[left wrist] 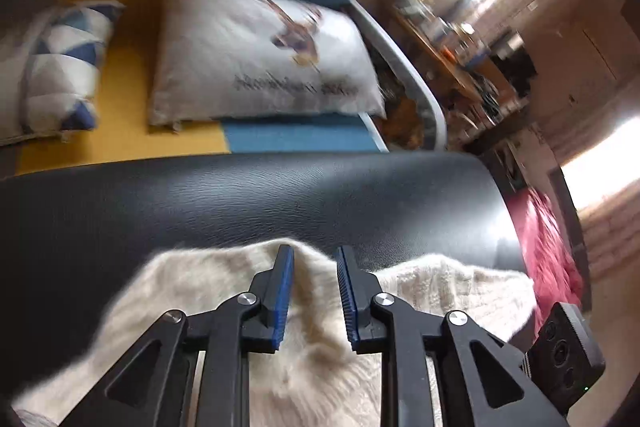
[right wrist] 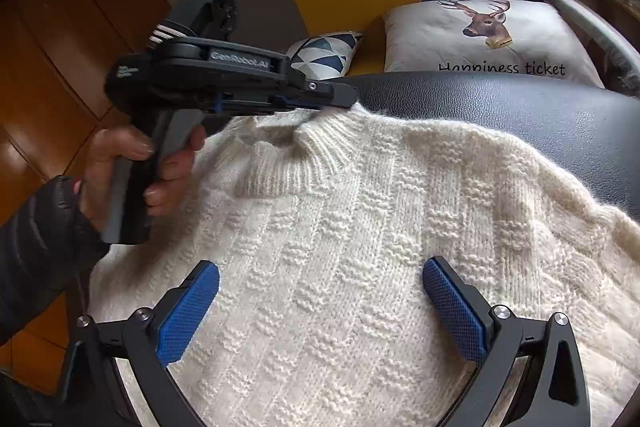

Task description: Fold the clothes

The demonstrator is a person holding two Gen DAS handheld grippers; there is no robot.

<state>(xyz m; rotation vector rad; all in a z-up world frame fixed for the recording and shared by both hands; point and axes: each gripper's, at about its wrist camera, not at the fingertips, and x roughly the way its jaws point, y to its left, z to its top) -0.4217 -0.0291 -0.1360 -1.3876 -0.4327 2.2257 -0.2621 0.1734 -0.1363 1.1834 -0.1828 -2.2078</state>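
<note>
With the left tongs [left wrist: 312, 291] partly open around a collar ridge of the sweater [right wrist: 360, 227], seemingly ungripped, close firmly before lifting; right tongs [right wrist: 320, 307] hover wide open, empty.

A black padded leather-look surface [right wrist: 520, 107], rounded at its far edge, carries a cream chunky-knit sweater [right wrist: 360, 247]. The sweater lies spread flat directly on it, ribbed collar toward the far edge, leaving a bare black band beyond the knit.
</note>
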